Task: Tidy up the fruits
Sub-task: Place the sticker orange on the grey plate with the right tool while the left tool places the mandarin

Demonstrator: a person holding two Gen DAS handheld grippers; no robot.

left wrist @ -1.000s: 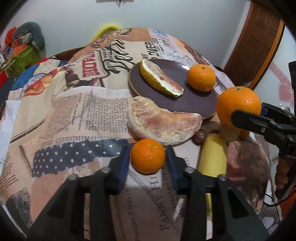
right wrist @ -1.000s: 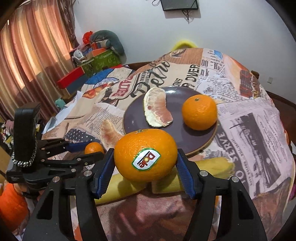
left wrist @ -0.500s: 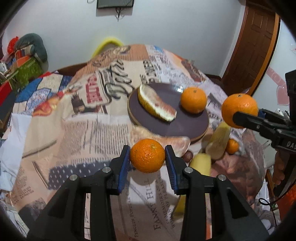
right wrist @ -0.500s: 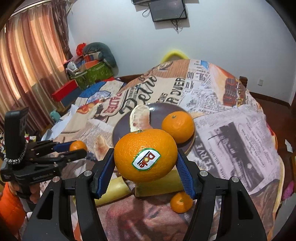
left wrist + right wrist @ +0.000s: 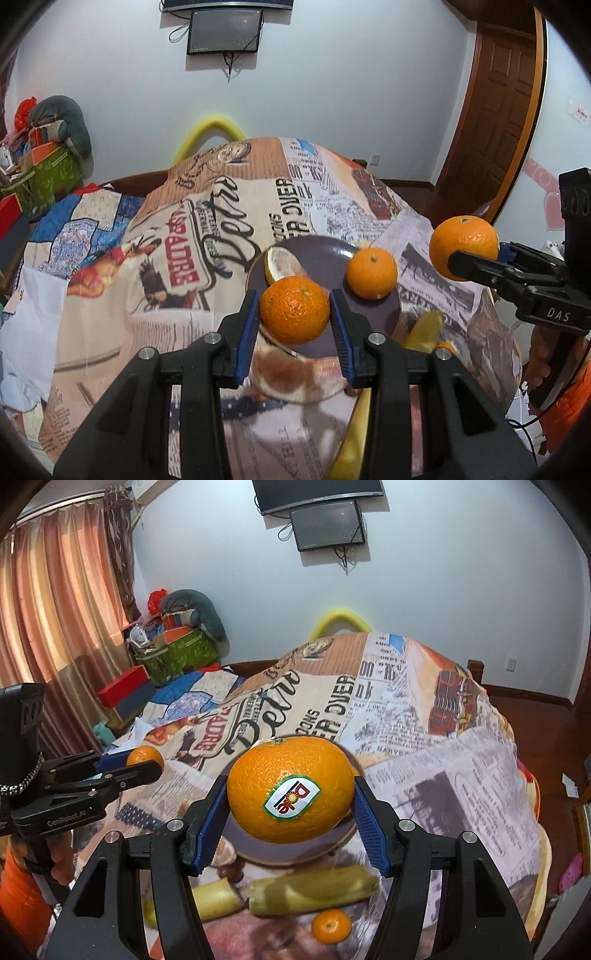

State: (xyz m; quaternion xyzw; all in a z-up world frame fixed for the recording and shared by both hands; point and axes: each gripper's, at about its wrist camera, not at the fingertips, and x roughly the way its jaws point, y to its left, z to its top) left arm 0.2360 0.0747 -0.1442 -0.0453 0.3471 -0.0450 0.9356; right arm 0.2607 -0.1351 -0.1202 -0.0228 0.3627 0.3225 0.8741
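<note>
The table, draped in a newspaper-print cloth (image 5: 229, 236), carries a dark plate (image 5: 321, 254) with a pomelo wedge (image 5: 279, 264) and one orange (image 5: 371, 273) on it. Above the plate's near rim, the right gripper (image 5: 291, 805) tilts downward, pinching a large stickered orange (image 5: 290, 788). Left of the plate, the left gripper (image 5: 294, 321), angled down likewise, clamps a small mandarin (image 5: 294, 310). Sugarcane pieces (image 5: 314, 893) and another mandarin (image 5: 330, 926) lie nearer than the plate.
</note>
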